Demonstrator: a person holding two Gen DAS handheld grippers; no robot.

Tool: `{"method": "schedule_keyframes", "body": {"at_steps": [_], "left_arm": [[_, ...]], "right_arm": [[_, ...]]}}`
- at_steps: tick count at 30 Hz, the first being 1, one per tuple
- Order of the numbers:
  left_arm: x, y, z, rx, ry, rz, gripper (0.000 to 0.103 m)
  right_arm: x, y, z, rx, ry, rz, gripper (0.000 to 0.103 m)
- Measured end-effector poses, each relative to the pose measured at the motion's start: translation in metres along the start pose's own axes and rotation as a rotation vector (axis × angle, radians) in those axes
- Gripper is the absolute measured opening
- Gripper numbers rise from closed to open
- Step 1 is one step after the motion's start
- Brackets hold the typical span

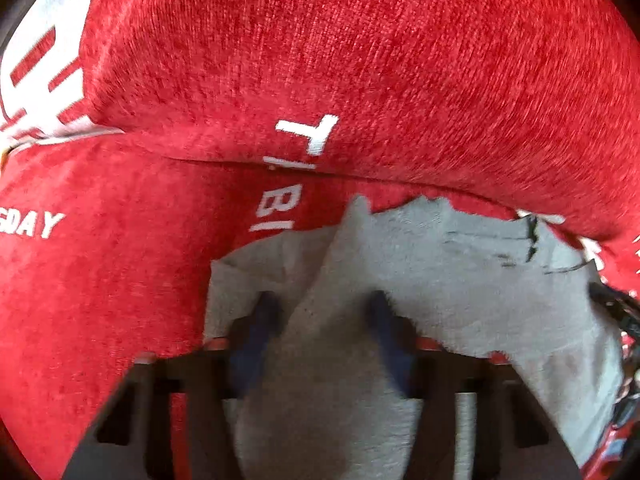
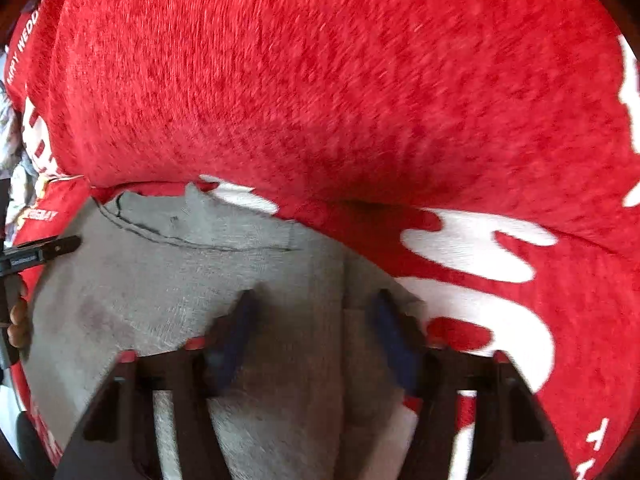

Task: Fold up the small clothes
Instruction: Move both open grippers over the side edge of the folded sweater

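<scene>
A small light grey garment (image 1: 460, 280) with a thin black line drawing lies on red plush fabric. In the left wrist view a raised ridge of the grey cloth runs up between the blue pads (image 1: 260, 320), and my left gripper (image 1: 322, 316) is shut on it. In the right wrist view the same grey garment (image 2: 160, 272) fills the lower left. A folded edge of it passes between the blue pads (image 2: 390, 320), and my right gripper (image 2: 316, 316) is pinched shut on it. The two grippers hold opposite sides of the garment.
Red plush fabric with white lettering (image 1: 120, 280) covers the surface, and a bulging red cushion (image 2: 320, 80) rises just behind the garment. The other gripper's dark body (image 2: 40, 250) and a person's fingers (image 2: 18, 320) show at the left edge.
</scene>
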State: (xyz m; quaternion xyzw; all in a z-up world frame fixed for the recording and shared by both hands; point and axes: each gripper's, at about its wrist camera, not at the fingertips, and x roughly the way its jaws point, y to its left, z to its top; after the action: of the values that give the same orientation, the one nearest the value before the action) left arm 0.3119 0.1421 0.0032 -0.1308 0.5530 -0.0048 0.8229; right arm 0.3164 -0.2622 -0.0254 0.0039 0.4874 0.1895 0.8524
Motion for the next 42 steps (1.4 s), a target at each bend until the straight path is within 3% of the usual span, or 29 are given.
{"method": "schedule_keyframes", "body": {"at_steps": [1, 7, 11, 14, 17, 19, 21, 22, 24, 30, 36, 39, 41, 42], "left_arm": [[0.0, -0.001, 0.0, 0.007, -0.013, 0.02, 0.034], [0.008, -0.003, -0.005, 0.027, -0.078, 0.073, 0.035], [0.006, -0.017, -0.004, 0.03, -0.06, 0.112, 0.035], [-0.011, -0.018, -0.006, 0.029, -0.05, 0.11, 0.035], [-0.028, -0.018, -0.02, 0.037, -0.052, 0.081, 0.036], [-0.035, -0.015, -0.034, 0.057, -0.036, 0.101, 0.082], [-0.046, -0.002, -0.047, 0.046, -0.076, 0.119, 0.086], [-0.05, 0.006, -0.054, 0.035, -0.081, 0.12, 0.086], [-0.057, 0.028, -0.068, -0.011, -0.053, 0.096, 0.086], [-0.057, 0.09, -0.088, -0.216, 0.027, -0.124, 0.086], [-0.036, 0.071, -0.078, -0.191, 0.07, -0.22, 0.086], [-0.026, 0.056, -0.071, -0.166, 0.079, -0.219, 0.086], [-0.023, 0.056, -0.068, -0.189, 0.071, -0.229, 0.079], [-0.022, 0.057, -0.068, -0.205, 0.07, -0.253, 0.068]], "right_arm": [[0.001, -0.001, 0.002, 0.008, 0.002, -0.014, 0.013], [0.0, -0.018, -0.004, 0.107, -0.025, -0.031, 0.008], [0.0, -0.001, -0.003, 0.051, -0.035, -0.093, 0.008], [-0.017, 0.004, 0.001, 0.042, -0.037, -0.138, 0.019], [-0.049, 0.014, -0.005, 0.033, -0.115, -0.146, 0.032], [-0.068, 0.027, -0.014, 0.032, -0.148, -0.114, 0.054], [-0.081, 0.049, -0.028, -0.001, -0.167, -0.083, 0.065], [-0.088, 0.055, -0.033, -0.023, -0.167, -0.079, 0.065], [-0.094, 0.078, -0.046, -0.078, -0.157, -0.074, 0.065], [-0.099, 0.12, -0.076, -0.158, -0.147, -0.039, 0.065], [-0.091, 0.147, -0.094, -0.162, -0.1, 0.027, 0.065], [-0.083, 0.155, -0.102, -0.164, -0.068, 0.03, 0.065], [-0.081, 0.157, -0.107, -0.158, -0.057, 0.032, 0.065], [-0.079, 0.158, -0.108, -0.158, -0.052, 0.028, 0.065]]}}
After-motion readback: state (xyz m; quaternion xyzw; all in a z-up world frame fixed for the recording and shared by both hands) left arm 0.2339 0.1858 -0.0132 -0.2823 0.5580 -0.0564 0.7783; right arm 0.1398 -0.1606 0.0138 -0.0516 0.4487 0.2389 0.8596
